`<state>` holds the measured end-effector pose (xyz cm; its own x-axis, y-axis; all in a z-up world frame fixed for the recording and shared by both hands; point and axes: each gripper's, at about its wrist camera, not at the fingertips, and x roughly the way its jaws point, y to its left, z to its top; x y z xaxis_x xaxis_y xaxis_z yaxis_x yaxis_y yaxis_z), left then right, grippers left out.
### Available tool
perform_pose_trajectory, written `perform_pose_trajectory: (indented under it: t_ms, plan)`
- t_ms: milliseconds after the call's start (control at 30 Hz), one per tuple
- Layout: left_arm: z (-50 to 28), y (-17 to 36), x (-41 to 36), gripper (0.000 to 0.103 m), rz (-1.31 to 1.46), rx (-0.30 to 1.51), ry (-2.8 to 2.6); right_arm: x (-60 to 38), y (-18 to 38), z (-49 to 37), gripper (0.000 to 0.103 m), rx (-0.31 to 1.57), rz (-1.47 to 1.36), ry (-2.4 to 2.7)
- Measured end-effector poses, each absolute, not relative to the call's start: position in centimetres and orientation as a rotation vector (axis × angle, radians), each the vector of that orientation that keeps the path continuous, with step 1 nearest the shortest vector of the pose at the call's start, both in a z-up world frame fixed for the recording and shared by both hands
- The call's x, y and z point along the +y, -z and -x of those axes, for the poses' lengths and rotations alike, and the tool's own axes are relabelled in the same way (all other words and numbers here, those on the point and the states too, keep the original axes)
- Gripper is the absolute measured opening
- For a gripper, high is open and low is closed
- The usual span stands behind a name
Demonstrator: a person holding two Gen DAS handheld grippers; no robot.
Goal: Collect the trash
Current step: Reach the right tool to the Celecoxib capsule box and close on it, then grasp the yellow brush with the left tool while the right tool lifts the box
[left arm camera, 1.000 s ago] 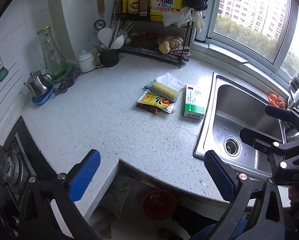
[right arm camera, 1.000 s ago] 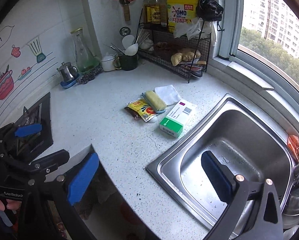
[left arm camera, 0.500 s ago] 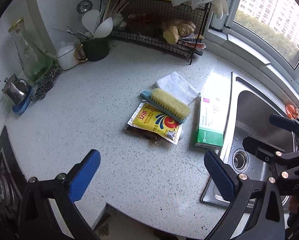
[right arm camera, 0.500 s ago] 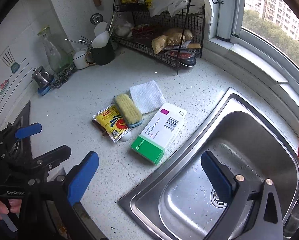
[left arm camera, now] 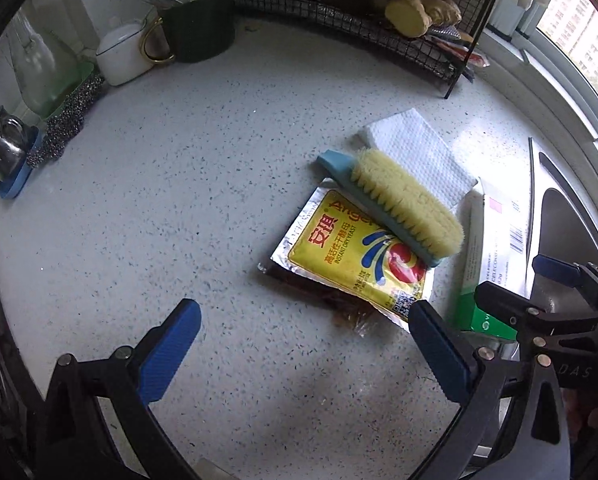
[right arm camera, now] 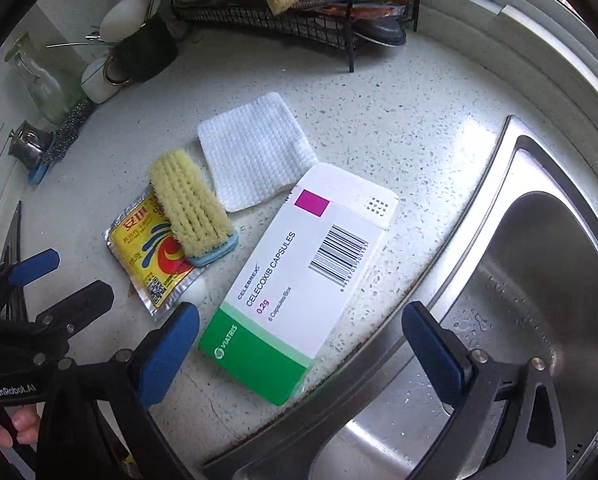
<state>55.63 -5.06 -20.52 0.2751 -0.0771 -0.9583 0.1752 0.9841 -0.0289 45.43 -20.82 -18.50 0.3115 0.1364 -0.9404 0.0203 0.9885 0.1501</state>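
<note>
Both grippers are held low over the speckled countertop [left arm camera: 139, 208], angled down toward it, jaws spread wide and empty. The left gripper [left arm camera: 299, 350] is poised above bare counter just short of the yellow yeast sachet [left arm camera: 355, 256]; its right finger pad [left arm camera: 439, 350] is seen over the sachet's near corner, though contact cannot be judged. The right gripper [right arm camera: 299, 350] is held over the green end of the medicine box [right arm camera: 299, 280], one blue pad at each side of that end — not closed on it. The box lies flat, printed side up, along the sink [right arm camera: 539, 264] rim, its green end nearest the counter's front edge. The sachet lies flat just left of the box, a darker wrapper [left arm camera: 339, 308] showing beneath its near edge. A scrubbing brush [left arm camera: 403, 204] rests bristles-up across the sachet's far corner, partly over a folded white cloth [right arm camera: 255, 152] that is tucked under the box's far end. Toward the back of the counter a wire rack [right arm camera: 299, 12] holding ginger, a dark mug of utensils [left arm camera: 199, 28] and a steel scourer [left arm camera: 67, 120] are noted. A thumb and fingers [right arm camera: 15, 424] are seen on the left gripper's handle in the right wrist view.
</note>
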Motion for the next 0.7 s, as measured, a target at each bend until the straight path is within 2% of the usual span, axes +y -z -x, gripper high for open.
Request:
perform_pose_trajectory:
  t_ms: [500,700]
  plan:
    - [-56.3,20.7,-6.8,0.103,-0.071,1.306,0.192,-19.8,18.6,-46.6,0.073,1.273,-0.083,-0.112]
    - [-57.0,20.0,-8.9,0.103,-0.086,1.315,0.211,-21.4,16.8,-46.3,0.069,1.231,-0.092,-0.120]
